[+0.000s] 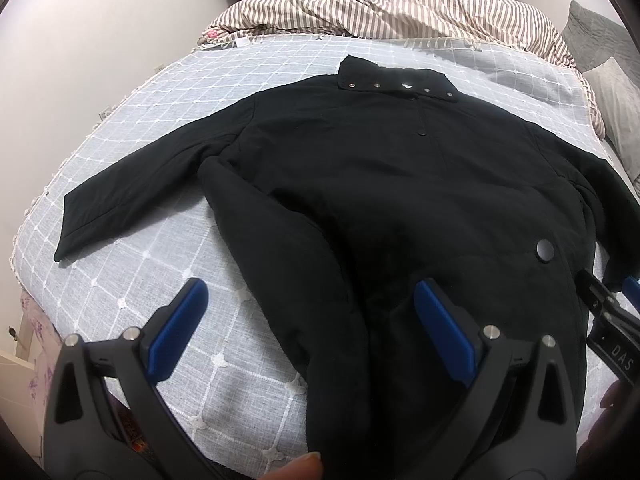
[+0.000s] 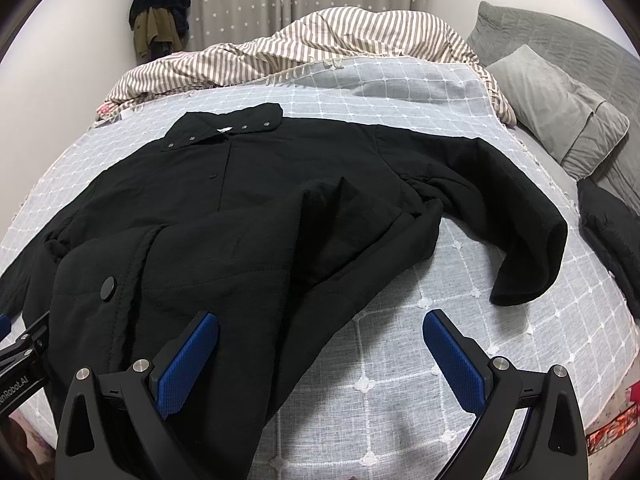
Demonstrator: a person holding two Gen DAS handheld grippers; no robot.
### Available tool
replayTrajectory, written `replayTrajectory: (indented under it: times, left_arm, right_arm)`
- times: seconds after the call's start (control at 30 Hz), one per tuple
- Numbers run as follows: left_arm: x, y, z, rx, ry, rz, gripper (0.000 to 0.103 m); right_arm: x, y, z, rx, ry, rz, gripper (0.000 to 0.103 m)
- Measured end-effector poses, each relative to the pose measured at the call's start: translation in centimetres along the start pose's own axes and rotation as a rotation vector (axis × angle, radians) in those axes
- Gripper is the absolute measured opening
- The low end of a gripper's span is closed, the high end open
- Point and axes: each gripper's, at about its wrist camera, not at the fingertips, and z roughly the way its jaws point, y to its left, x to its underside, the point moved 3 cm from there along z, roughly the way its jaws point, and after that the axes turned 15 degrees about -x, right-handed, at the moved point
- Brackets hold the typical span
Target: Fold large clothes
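A bed (image 1: pixel 132 248) under a grey grid-patterned cover carries the black coat (image 1: pixel 360 184) spread front-up, collar toward the striped duvet (image 2: pixel 320 40) at the far edge; bare cover flanks both sleeves; left gripper (image 1: pixel 310 320) and right gripper (image 2: pixel 320 354) hover at the near edge, jaws wide apart, holding nothing.

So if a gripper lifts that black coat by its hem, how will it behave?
The black coat probably drapes and sags: its sleeve already curls limply on the bedspread. It looks padded, so likely bulky and fairly heavy. The matte fabric seems unlikely to slip from an open gripper's pads.
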Motion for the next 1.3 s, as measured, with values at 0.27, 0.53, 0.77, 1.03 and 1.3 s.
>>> replayTrajectory:
  times: [0.27,0.53,0.77,1.03,1.3]
  left_arm:
    - [0.0,0.3,0.3,0.003,0.004,-0.006,0.102]
    - [-0.5,1.3,0.8,0.047,0.006,-0.027,0.102]
    - [-1.2,2.8,1.4,0.22,-0.001,-0.045,0.102]
    - [-0.6,4.5,3.8,0.345,0.07,-0.043,0.102]
    - [1.7,3.9,5.4,0.489,0.177,-0.024,0.092]
  right_arm:
    - [0.0,0.0,0.2,-0.007,0.004,0.01,0.103]
    - [-0.6,-0.7,0.2,-0.038,-0.009,0.03,0.103]
    - [-1.3,-3.1,0.3,-0.107,-0.039,0.069,0.103]
    - [-0.9,-6.8,1.0,-0.233,0.028,0.204,0.103]
    - [2.2,-9.3,4.5,-0.469,0.178,0.513,0.097]
